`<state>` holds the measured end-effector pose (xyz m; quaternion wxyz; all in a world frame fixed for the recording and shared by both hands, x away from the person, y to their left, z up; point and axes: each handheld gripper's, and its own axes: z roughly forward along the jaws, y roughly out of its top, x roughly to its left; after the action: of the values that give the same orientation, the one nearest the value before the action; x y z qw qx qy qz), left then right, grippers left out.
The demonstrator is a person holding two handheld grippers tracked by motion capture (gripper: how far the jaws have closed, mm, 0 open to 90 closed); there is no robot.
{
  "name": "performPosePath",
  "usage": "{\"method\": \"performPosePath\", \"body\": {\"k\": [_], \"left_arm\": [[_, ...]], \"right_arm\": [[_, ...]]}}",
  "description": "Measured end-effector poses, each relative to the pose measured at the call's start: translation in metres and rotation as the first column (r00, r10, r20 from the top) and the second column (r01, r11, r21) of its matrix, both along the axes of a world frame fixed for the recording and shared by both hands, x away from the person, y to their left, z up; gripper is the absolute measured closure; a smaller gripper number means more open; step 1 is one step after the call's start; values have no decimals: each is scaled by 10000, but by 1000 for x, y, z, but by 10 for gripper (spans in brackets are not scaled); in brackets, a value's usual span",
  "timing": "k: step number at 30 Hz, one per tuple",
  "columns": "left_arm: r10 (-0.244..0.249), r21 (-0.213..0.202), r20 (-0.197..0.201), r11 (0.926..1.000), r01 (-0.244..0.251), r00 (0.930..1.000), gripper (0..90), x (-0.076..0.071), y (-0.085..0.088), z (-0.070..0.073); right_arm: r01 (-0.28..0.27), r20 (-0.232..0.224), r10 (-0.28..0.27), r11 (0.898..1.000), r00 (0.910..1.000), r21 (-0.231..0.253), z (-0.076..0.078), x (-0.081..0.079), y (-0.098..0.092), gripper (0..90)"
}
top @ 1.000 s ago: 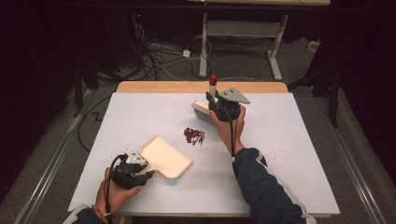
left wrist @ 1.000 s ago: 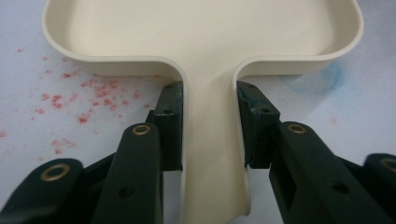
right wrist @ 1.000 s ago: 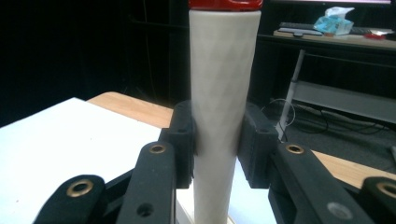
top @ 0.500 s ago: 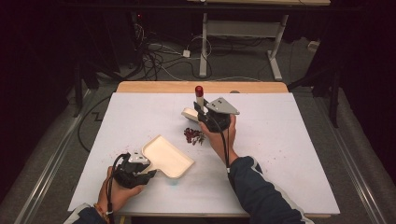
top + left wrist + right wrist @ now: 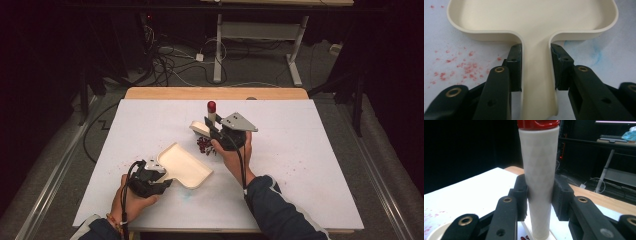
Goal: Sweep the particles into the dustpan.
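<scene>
A cream dustpan (image 5: 186, 166) lies on the white table (image 5: 310, 150) at the front left. My left gripper (image 5: 161, 176) is shut on its flat handle (image 5: 537, 85), one pad on each side. My right gripper (image 5: 212, 133) is shut on the white handle (image 5: 539, 177) of a small brush, which stands upright with its red cap (image 5: 212, 106) on top. The brush's cream head (image 5: 199, 128) sits low at the far side of a small pile of dark red bits (image 5: 203, 145). That pile lies between the brush and the pan's open end.
Fine red crumbs (image 5: 461, 67) and a faint blue smear (image 5: 596, 55) mark the table around the pan. A wooden strip (image 5: 215, 93) edges the table's far side. Beyond it, cables and desk legs (image 5: 218, 50) stand on the dark floor.
My right gripper has carried the brush to the left, up to the pile of red bits. The left gripper and the dustpan have stayed in place.
</scene>
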<state>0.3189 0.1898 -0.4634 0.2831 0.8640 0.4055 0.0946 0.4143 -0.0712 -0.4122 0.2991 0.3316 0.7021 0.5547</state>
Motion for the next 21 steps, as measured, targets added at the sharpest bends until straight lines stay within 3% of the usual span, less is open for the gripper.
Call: {"method": "performPosePath", "body": {"k": [21], "left_arm": [[18, 132, -57, 9999, -17, 10000, 641, 5, -23, -2]], "right_arm": [[-1251, -9, 1252, 9920, 9921, 193, 1, -37, 17, 693]]}}
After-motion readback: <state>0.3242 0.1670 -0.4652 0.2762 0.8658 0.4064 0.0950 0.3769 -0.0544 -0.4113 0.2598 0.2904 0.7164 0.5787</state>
